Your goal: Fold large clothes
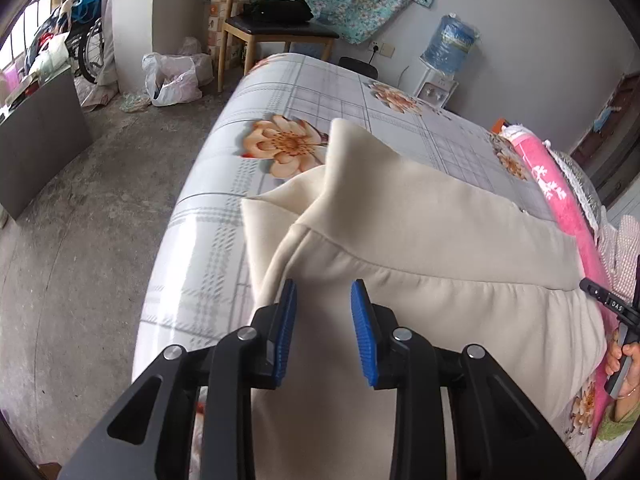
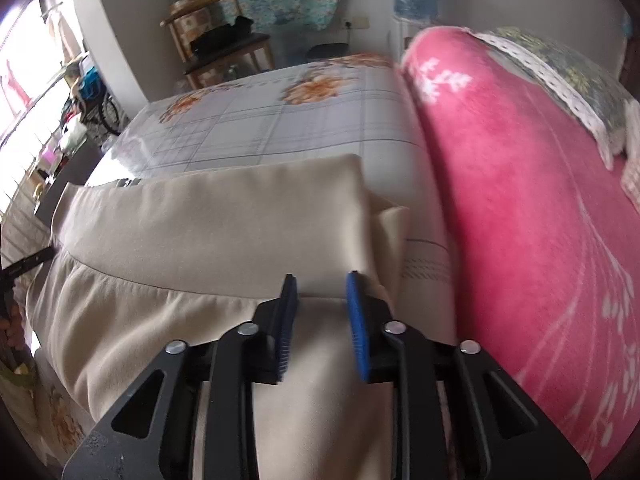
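Note:
A large cream garment [image 1: 420, 248] lies partly folded on the flowered bed sheet [image 1: 304, 92]. It also shows in the right wrist view [image 2: 200, 232]. My left gripper [image 1: 324, 292] is open, its blue pads either side of the garment's left edge, holding nothing. My right gripper [image 2: 318, 284] is open over the garment's right edge, holding nothing. The right gripper's handle and the hand on it show at the far right of the left wrist view [image 1: 616, 312].
A pink blanket [image 2: 520, 200] lies along the bed's right side, with a pillow [image 2: 560, 76] beyond it. A wooden chair [image 1: 276, 24] with a black bag, a water dispenser [image 1: 444, 60] and a plastic bag [image 1: 172, 80] stand past the bed. Concrete floor [image 1: 100, 200] lies to the left.

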{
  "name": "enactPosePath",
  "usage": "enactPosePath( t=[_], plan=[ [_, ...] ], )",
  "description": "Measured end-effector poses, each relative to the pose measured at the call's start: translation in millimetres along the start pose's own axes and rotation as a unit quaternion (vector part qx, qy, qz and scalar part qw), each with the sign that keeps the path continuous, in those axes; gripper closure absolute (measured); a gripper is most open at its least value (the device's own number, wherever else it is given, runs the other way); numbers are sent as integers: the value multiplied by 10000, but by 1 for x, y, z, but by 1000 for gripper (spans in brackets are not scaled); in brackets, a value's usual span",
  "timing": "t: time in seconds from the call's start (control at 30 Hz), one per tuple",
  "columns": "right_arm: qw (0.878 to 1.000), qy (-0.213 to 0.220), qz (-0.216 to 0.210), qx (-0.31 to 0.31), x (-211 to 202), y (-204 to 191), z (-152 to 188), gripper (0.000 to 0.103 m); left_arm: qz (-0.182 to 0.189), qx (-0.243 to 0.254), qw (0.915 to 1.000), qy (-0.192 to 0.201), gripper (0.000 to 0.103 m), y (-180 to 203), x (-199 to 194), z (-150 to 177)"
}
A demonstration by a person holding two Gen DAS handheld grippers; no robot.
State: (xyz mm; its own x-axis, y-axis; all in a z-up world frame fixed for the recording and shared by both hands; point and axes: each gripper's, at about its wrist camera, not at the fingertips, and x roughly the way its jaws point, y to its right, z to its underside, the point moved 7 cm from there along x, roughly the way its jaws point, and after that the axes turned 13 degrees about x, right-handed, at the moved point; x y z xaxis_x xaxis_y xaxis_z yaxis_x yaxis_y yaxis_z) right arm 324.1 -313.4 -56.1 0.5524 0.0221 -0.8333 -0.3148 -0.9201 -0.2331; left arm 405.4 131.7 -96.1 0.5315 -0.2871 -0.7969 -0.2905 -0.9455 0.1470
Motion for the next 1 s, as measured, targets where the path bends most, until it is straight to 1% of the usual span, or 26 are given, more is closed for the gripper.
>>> enactPosePath(
  t=[0.03, 0.07, 0.1, 0.13, 0.17, 0.23, 0.27, 0.3, 0.33, 0.37, 0.4, 0.43, 0.47, 0.5, 0.53, 0.57, 0.6, 0.7, 0.77, 0.8, 0.9, 0.93, 0.97, 1.0],
  plan=[
    [9999, -10, 64, 112, -7, 6, 4, 91, 4, -23, 10000, 56, 75, -3, -10, 6],
    [9995, 53, 229, 191, -17, 12, 8, 84, -119, 19, 9999, 110, 75, -5, -20, 12],
    [9986, 165, 443, 248, -29, 20, 13, 66, -228, 86, 9996, 162, 74, -6, -31, 18],
    [9979, 283, 500, 293, -42, 25, 18, 60, -191, 134, 9995, 234, 72, -3, -43, 27],
    [9977, 362, 439, 367, -55, 29, 25, 59, -29, 127, 9994, 316, 71, 1, -55, 36],
    [9972, 365, 226, 614, -76, 36, 42, 57, 386, 59, 9981, 472, 66, 11, -77, 55],
    [9966, 337, 54, 747, -84, 38, 52, 51, 594, -10, 9967, 554, 62, 15, -85, 67],
    [9955, 248, -137, 901, -89, 39, 63, 49, 830, -139, 9948, 568, 60, 17, -91, 79],
    [9932, 112, -321, 1114, -93, 40, 75, 49, 1080, -316, 9924, 503, 58, 21, -93, 91],
    [9905, 10, -501, 1283, -93, 40, 81, 48, 1245, -471, 9901, 444, 58, 23, -93, 101],
    [9870, -61, -723, 1431, -95, 37, 89, 44, 1395, -669, 9871, 413, 56, 24, -91, 111],
    [9831, -137, -909, 1585, -96, 34, 96, 42, 1542, -842, 9837, 389, 52, 25, -89, 117],
    [9799, -220, -1003, 1712, -94, 32, 102, 38, 1681, -1065, 9794, 349, 49, 24, -84, 123],
    [9774, -280, -1054, 1812, -90, 32, 106, 37, 1754, -1309, 9753, 302, 49, 22, -80, 128],
    [9762, -311, -1038, 1878, -84, 32, 108, 37, 1869, -1564, 9695, 272, 49, 20, -74, 130],
    [9751, -334, -967, 1970, -78, 35, 109, 37, 2037, -1814, 9616, 306, 49, 16, -69, 131],
    [9732, -343, -930, 2072, -74, 37, 109, 37, 2083, -2016, 9563, 382, 49, 12, -68, 130],
    [9683, -129, -1042, 2268, -69, 39, 102, 37, 2186, -2470, 9420, 626, 49, 3, -64, 122],
    [9638, 24, -1109, 2424, -65, 39, 97, 37, 2284, -2804, 9293, 755, 49, -2, -63, 118],
    [9610, 68, -1177, 2503, -63, 37, 95, 37, 2284, -2944, 9244, 813, 49, -3, -62, 116],
    [9561, 233, -1229, 2648, -53, 34, 89, 37, 2174, -3289, 9138, 979, 50, -6, -60, 112],
    [9543, 292, -1242, 2704, -50, 33, 87, 37, 2109, -3380, 9115, 1022, 51, -5, -60, 111],
    [9521, 356, -1246, 2768, -47, 33, 85, 37, 2030, -3444, 9104, 1066, 51, -5, -59, 110],
    [9517, 419, -1220, 2785, -45, 31, 83, 41, 1895, -3493, 9113, 1074, 52, -6, -59, 109]
  ],
)
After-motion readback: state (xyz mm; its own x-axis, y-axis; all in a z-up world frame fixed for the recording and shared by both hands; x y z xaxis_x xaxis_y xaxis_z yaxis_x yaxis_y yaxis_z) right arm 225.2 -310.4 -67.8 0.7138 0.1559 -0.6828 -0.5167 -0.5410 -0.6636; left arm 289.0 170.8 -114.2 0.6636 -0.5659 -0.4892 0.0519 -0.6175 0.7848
